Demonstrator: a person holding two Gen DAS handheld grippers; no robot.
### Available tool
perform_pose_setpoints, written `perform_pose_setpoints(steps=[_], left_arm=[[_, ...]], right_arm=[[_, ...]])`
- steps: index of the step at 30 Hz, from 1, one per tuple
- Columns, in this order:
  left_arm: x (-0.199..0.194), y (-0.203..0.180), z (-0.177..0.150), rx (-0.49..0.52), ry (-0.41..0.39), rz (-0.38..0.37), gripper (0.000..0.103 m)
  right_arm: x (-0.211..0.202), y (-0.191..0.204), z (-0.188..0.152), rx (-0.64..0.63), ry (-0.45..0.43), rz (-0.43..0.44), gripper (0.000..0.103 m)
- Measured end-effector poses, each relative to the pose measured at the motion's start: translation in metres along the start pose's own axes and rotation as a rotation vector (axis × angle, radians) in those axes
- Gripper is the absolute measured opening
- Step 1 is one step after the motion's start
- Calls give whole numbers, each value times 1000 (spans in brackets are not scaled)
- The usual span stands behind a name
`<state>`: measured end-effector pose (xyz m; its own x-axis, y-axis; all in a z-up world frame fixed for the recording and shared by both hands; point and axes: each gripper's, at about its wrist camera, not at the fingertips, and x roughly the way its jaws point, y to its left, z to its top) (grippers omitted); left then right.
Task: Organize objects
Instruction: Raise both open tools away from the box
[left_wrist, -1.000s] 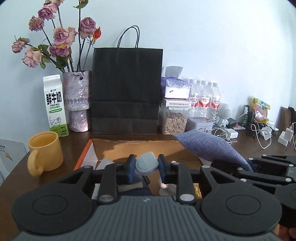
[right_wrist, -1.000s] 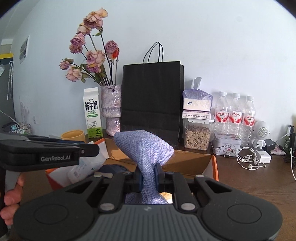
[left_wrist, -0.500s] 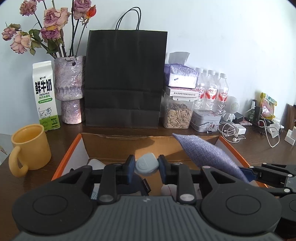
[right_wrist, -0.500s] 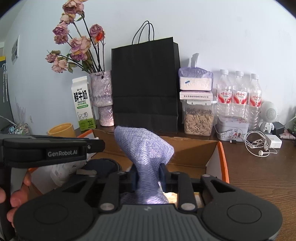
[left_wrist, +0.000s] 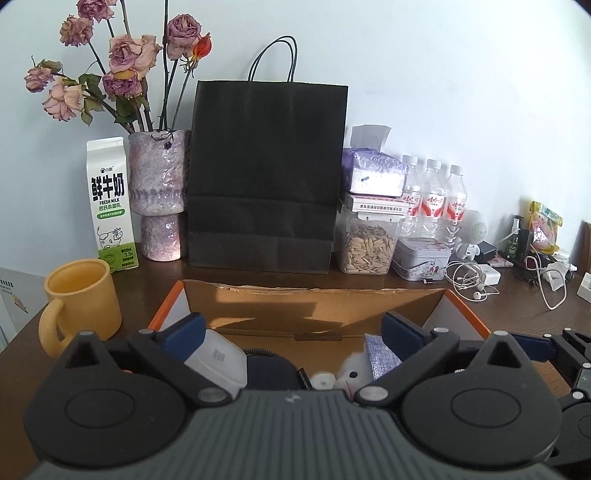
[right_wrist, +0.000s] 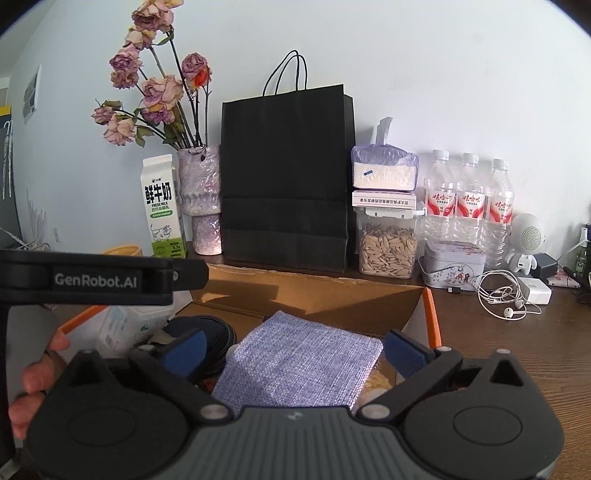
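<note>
Right wrist: purple fabric pouch (right_wrist: 299, 363) flat in cardboard box (right_wrist: 332, 299), long axis diagonal.

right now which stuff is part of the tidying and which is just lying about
In the job: cardboard box, purple fabric pouch, dark round case, both grippers opening, left, right.

Lying about: black paper bag, milk carton, yellow mug, water bottles.

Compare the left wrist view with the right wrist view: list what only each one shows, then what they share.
Only the left wrist view: the whole yellow mug, a small white plush toy in the box, and a snack packet at far right.
Only the right wrist view: the purple fabric pouch lying flat in full, and a hand gripping the other tool.
Both: the cardboard box, black paper bag, milk carton, and each gripper's jaws opening, nothing pinched.
</note>
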<state>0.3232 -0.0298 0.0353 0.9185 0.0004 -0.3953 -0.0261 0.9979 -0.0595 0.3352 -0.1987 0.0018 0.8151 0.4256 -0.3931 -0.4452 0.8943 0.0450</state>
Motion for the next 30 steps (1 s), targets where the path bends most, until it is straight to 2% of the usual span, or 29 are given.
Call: perform_pose_setpoints(steps=[13,21,30], left_arm=[[-31,-2,-3,8,-41,-32,103],[-57,-8,-14,47,-70,-44,103],[-79,-7,-25,45,-66,-45,103]], right_arm=[[-30,6,-4,-23,-48,-15,103],[-59,6,-15,-30,-82,-33,103],[-79,10,-25,-35,-79,-41,103]])
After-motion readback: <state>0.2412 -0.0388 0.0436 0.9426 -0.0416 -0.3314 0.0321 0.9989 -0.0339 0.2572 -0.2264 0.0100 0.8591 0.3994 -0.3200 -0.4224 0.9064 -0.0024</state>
